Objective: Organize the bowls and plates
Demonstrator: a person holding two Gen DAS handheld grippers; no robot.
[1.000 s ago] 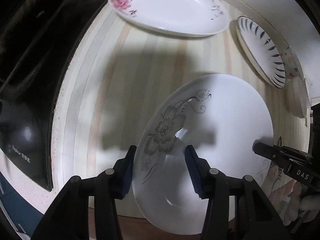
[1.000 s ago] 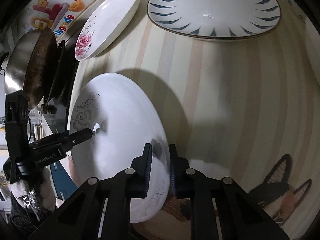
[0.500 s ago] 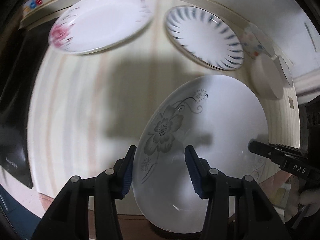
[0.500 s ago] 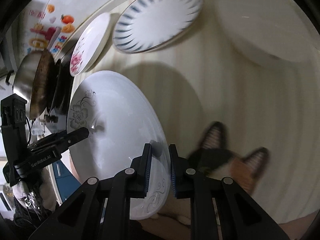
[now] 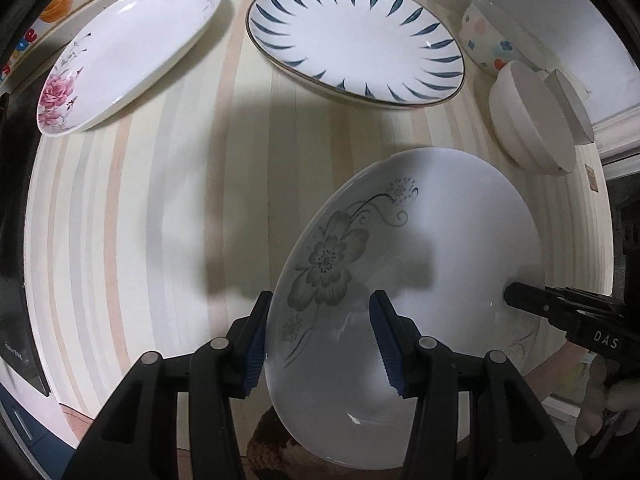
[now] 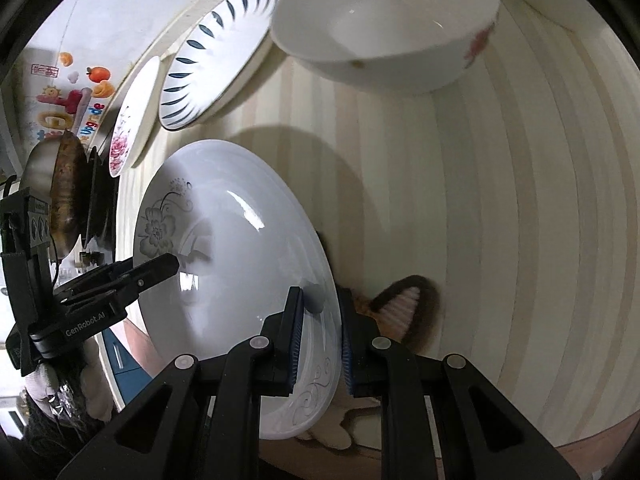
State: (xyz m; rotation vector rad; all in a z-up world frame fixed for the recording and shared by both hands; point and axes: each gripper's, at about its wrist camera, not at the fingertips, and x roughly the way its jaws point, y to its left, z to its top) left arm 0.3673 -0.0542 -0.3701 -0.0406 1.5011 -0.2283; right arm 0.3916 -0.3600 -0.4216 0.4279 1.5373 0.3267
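Observation:
A white plate with a grey flower (image 5: 420, 248) hangs tilted above the striped counter (image 5: 140, 200), carried by both grippers. My left gripper (image 5: 320, 340) is shut on its near-left rim, one pad under the rim and one on the inner face. My right gripper (image 6: 321, 340) is shut on the opposite rim of the same plate (image 6: 232, 248). On the counter beyond lie a pink-rose plate (image 5: 120, 48) and a blue-leaf plate (image 5: 356, 36). A white bowl with a red flower (image 6: 384, 28) stands further right.
A dotted bowl (image 5: 488, 36) and a plain white bowl (image 5: 528, 120) stand at the far right by the wall. A wok (image 6: 64, 188) and black stove (image 5: 12, 240) are on the left. A cat-pattern mat (image 6: 404, 312) lies under the carried plate.
Both grippers have carried the grey-flower plate rightward along the counter. The stove has slid out to the left, and the blue-leaf plate and the bowls have come closer.

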